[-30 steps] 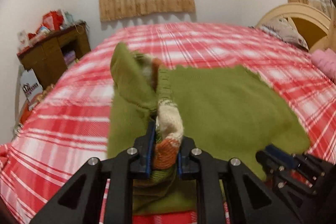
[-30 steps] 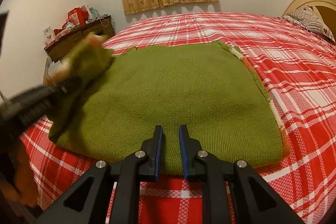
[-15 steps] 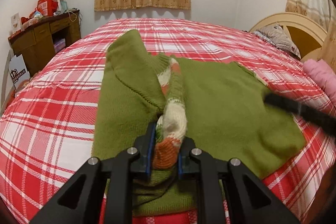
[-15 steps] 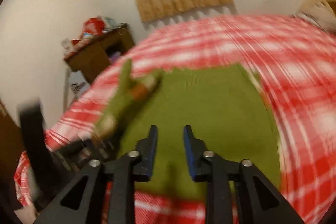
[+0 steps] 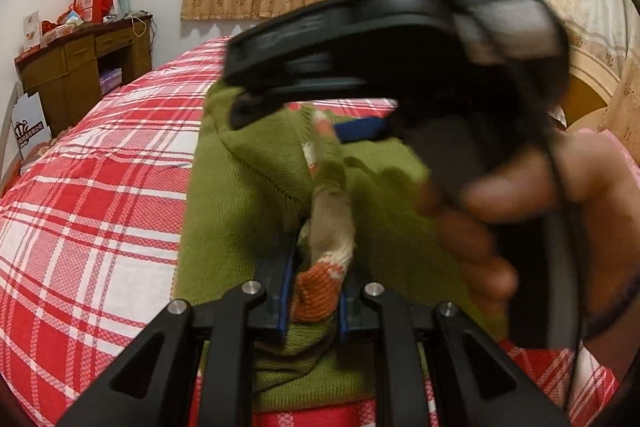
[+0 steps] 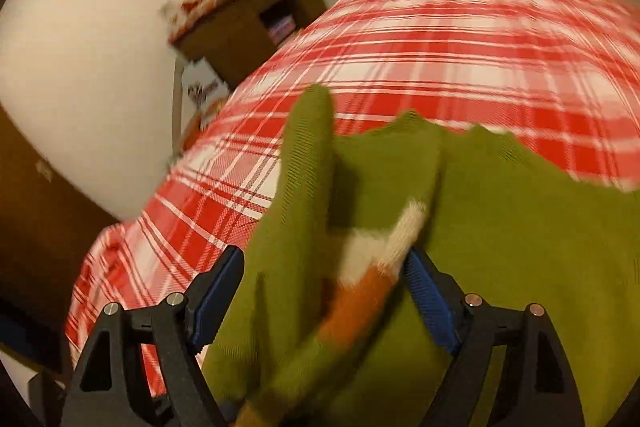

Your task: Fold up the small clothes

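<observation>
Left tool (image 5: 310, 301) clamped as before on the orange-and-cream cuff (image 5: 320, 283) of the green sweater (image 5: 236, 211), spread on the red plaid bed (image 5: 92, 187). Right tool (image 6: 324, 303), a second ago nearly closed over the near hem, now swung across to the left, just been opening wide, straddling the raised sleeve (image 6: 360, 267) without pressing it.
</observation>
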The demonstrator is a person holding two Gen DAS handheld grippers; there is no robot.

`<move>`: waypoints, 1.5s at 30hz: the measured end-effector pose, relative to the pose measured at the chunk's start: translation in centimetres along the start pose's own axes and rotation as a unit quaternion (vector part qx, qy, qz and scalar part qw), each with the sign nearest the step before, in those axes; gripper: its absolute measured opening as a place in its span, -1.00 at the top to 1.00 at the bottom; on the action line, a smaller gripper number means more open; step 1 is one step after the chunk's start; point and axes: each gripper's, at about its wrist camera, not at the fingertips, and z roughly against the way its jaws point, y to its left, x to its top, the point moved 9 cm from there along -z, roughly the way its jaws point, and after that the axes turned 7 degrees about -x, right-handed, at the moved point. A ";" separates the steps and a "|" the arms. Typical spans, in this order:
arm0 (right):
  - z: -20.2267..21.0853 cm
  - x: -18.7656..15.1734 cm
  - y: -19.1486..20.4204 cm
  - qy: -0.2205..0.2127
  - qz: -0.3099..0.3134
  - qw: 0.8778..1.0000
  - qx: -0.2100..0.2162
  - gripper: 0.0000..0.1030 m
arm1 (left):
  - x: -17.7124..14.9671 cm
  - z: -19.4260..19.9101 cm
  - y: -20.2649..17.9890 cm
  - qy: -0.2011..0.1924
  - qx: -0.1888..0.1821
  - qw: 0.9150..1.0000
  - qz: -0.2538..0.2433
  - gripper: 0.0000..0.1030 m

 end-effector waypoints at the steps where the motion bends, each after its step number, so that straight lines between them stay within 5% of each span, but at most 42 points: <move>1: -0.5 0.4 0.7 0.000 0.017 1.000 -0.004 -0.39 | 0.0 0.0 0.0 0.000 -0.002 1.000 0.001 0.65; 2: -0.6 0.4 1.0 -0.001 0.031 0.999 -0.009 -0.15 | 0.0 0.1 -0.1 -0.001 -0.003 1.000 0.002 0.65; 3: -1.0 0.6 1.4 0.000 0.048 0.999 -0.018 0.46 | 0.0 0.1 -0.1 -0.001 -0.004 1.000 0.003 0.65; 4: -1.4 0.7 1.7 0.003 0.057 0.998 -0.021 0.60 | 0.0 0.1 -0.1 -0.001 -0.005 1.000 0.004 0.65; 16: 4.2 1.1 -0.5 -0.064 0.043 0.997 -0.015 0.73 | 0.6 1.0 -0.8 -0.011 -0.002 1.000 -0.018 0.65; 27: 10.1 0.0 -10.3 -0.086 -0.014 0.994 -0.062 0.77 | 3.1 2.2 -10.8 -0.031 -0.074 0.991 -0.104 0.77; 36: 12.2 -3.1 -18.6 -0.076 -0.051 0.990 -0.105 0.82 | 2.0 -1.2 -17.2 0.007 -0.127 0.984 -0.126 0.79; 45: 11.7 -5.7 -22.4 -0.065 -0.074 0.986 -0.131 0.87 | 0.2 -3.0 -19.0 0.045 -0.144 0.977 -0.148 0.80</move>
